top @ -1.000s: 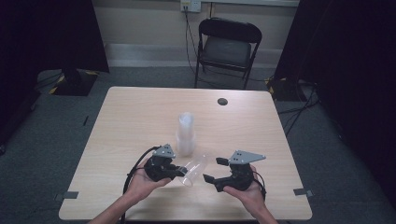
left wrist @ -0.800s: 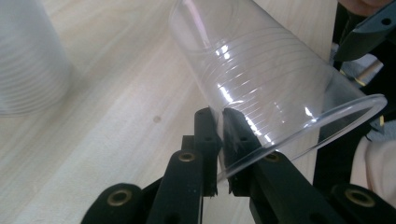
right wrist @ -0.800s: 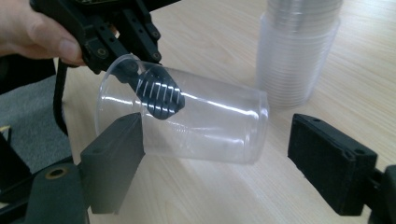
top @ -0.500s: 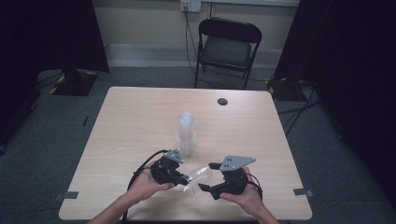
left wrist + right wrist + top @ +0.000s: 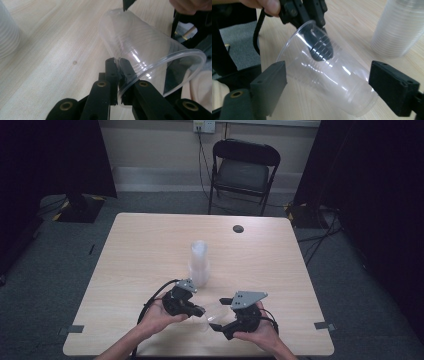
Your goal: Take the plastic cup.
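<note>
Two grippers, one in each of my hands, both low over the near edge of the table (image 5: 150,245). My left gripper (image 5: 197,310) points to the right with its jaws pinched tight on the rim of a clear plastic cup (image 5: 214,313), one pad inside the mouth and one outside, so the cup hangs on its side just above the wood. My right gripper (image 5: 220,314) faces it from the other end; its jaws have just been opening and now stand wide on either side of the cup's base, pads not pressing on it. Both forearms come in from the near edge, so there isn't much tabletop behind my hands, but plenty of bare wood ahead and out to both sides. Just beyond the grippers stands a stack of cups (image 5: 199,263), near but not touching. A small dark disc (image 5: 238,228) sits well off by the far edge, and a folding chair (image 5: 243,170) stands beyond the table.
</note>
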### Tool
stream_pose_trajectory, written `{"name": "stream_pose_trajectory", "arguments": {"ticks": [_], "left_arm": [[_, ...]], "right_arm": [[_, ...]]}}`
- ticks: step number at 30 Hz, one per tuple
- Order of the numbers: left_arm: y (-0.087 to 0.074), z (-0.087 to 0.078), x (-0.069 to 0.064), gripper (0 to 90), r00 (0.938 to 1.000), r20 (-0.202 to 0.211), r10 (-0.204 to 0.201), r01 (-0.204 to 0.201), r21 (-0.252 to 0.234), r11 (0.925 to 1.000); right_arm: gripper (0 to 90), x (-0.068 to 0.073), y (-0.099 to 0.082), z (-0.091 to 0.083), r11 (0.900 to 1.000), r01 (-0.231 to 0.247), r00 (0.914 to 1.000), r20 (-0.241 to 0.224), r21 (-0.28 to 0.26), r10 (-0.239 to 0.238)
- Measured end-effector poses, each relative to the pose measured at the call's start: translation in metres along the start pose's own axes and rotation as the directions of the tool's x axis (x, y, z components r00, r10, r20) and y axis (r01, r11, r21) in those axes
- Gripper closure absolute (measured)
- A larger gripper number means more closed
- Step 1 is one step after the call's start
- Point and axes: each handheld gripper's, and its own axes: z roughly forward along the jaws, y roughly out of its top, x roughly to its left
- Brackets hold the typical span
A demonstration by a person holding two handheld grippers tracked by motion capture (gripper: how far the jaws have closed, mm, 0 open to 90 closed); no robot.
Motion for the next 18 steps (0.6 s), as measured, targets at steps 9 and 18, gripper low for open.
{"name": "stream_pose_trajectory", "arguments": {"ticks": [9,18], "left_arm": [[0.000,-0.003,0.005,87.4,0.9984,0.010,-0.055,0.056,-0.018,0.9983],[0.005,-0.001,0.003,87.3,0.9973,0.032,-0.065,0.066,-0.017,0.9977]], "right_arm": [[9.5,0.004,-0.001,0.009,0.9985,0.051,0.9985,0.021,0.021,-0.052],[9.6,0.009,-0.001,0.018,0.9907,0.114,0.9914,0.056,0.074,-0.118]]}}
